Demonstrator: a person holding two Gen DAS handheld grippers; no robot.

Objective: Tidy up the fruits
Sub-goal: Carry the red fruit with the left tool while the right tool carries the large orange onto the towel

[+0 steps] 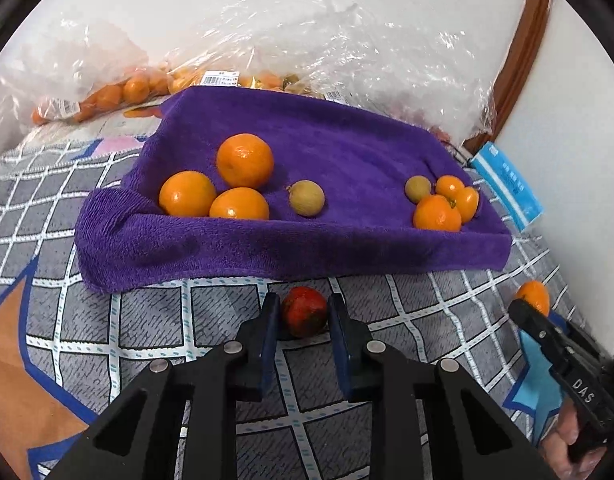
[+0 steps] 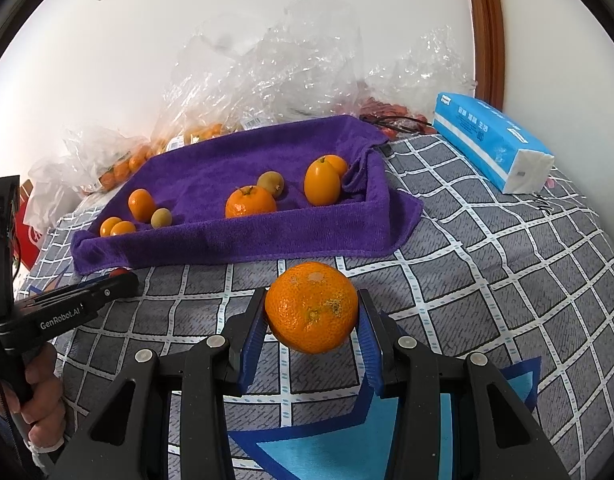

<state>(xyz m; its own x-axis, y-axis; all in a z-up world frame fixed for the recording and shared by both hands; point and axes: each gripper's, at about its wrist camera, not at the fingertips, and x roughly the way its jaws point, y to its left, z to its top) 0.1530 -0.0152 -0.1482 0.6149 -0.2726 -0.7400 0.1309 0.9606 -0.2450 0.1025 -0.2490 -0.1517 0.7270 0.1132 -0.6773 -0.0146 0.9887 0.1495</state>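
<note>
A purple towel-lined tray (image 1: 347, 148) (image 2: 235, 160) lies on the checked bedcover and holds several oranges and two small tan-green fruits. Three oranges (image 1: 243, 160) sit at its left, a tan fruit (image 1: 306, 197) in the middle, smaller oranges (image 1: 437, 213) at its right. My left gripper (image 1: 303, 312) is closed around a small red fruit (image 1: 305, 311) in front of the tray. My right gripper (image 2: 311, 308) is shut on a large orange (image 2: 311, 306), lifted above the cover; it also shows in the left wrist view (image 1: 533, 296).
Clear plastic bags of oranges (image 1: 107, 96) (image 2: 195, 132) lie behind the tray against the white wall. A blue tissue pack (image 2: 491, 140) (image 1: 507, 184) lies at the right. A brown door frame (image 2: 485, 28) stands behind it. A hand (image 2: 39, 392) holds the left gripper.
</note>
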